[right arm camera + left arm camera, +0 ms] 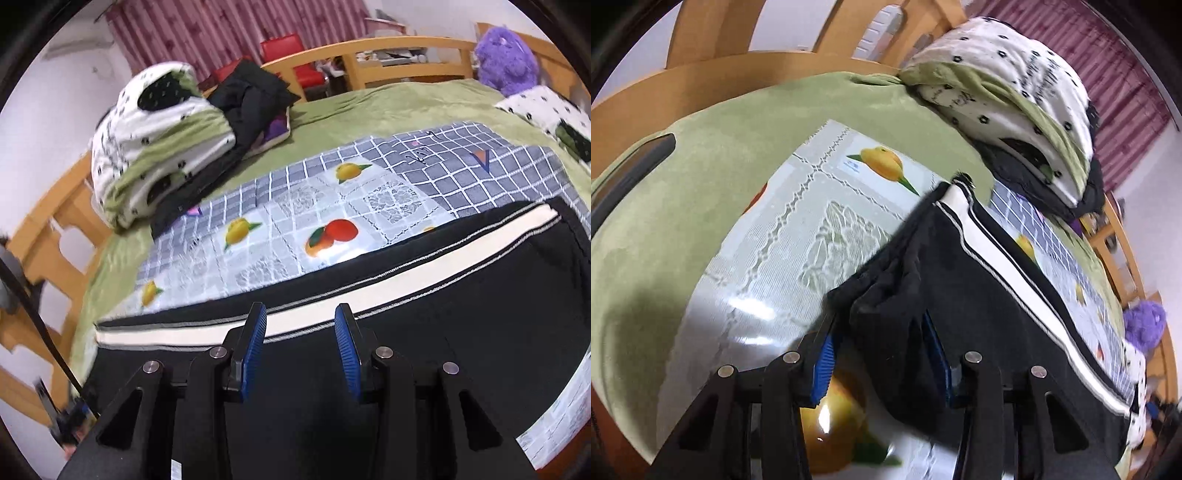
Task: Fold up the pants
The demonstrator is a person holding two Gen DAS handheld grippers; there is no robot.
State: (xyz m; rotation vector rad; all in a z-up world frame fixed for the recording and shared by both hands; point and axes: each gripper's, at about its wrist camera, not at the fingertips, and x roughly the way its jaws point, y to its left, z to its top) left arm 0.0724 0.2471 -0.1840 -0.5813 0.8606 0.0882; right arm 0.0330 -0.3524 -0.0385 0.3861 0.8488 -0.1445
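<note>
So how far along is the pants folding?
Early to midway, I'd judge. The pants lie flat on the mat, stripe straight, legs seemingly stacked. The left tool has bunched fabric between its fingers; the right tool hovers open above. Folding them shorter remains.

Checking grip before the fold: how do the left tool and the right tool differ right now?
The left tool has bunched black pants fabric between its fingers; the right tool has an open gap, holding nothing. The left is at a gathered end; the right hovers over a flat stretch beside the white stripe. Both have blue pads.
</note>
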